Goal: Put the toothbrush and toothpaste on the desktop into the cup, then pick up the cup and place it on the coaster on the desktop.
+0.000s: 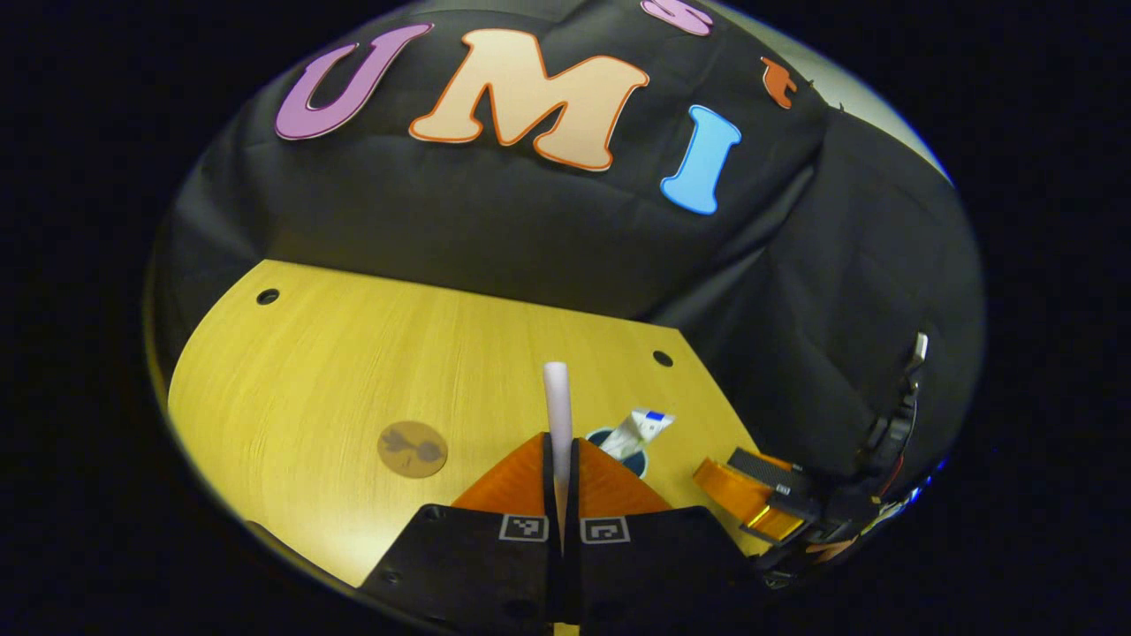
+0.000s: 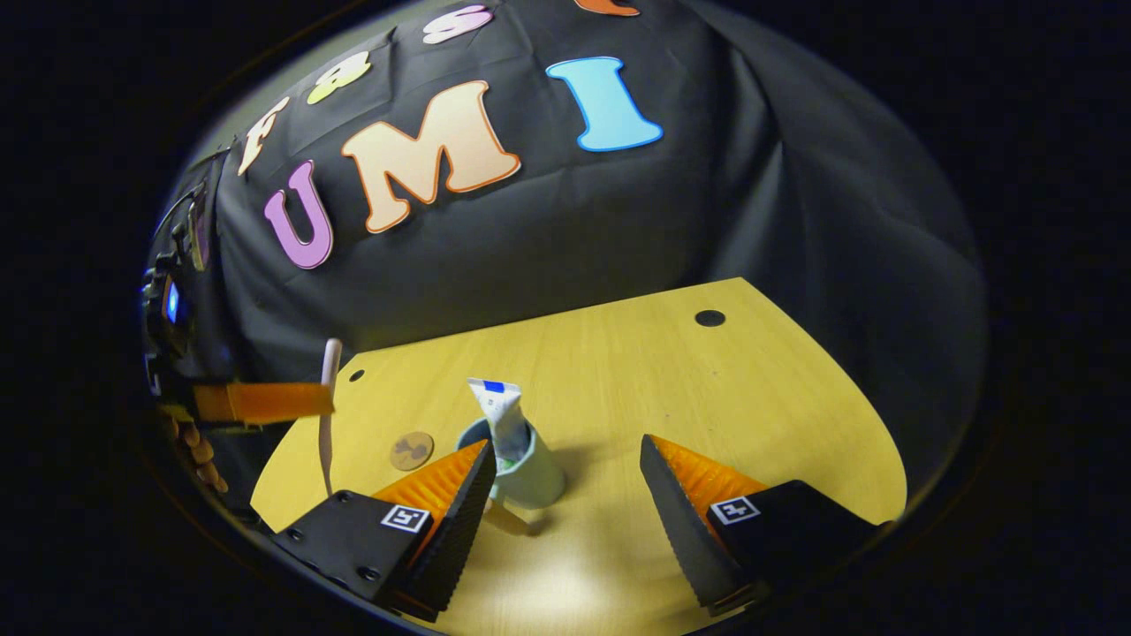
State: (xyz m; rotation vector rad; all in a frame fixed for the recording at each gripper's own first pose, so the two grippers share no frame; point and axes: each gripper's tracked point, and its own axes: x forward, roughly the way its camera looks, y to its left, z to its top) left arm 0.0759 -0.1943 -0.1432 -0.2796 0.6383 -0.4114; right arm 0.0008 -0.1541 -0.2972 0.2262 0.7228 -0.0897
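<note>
The toothbrush (image 1: 557, 397) is clamped upright between the left gripper (image 1: 560, 459) jaws, ready for dropping into the cup (image 2: 521, 468), where the toothpaste (image 2: 500, 413) already stands. The right gripper (image 2: 565, 495) jaws are held apart, with the cup between them nearer 1 side.

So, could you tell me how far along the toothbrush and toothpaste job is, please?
Done: the white toothpaste tube stands in the pale green cup. In hand: the left gripper holds the white toothbrush upright, above the desk. Left: toothbrush into cup, then cup onto the round brown coaster.

A yellow wooden desk (image 2: 778, 397) with small dark holes (image 2: 709, 318) stands before black cloth (image 2: 548, 230).
</note>
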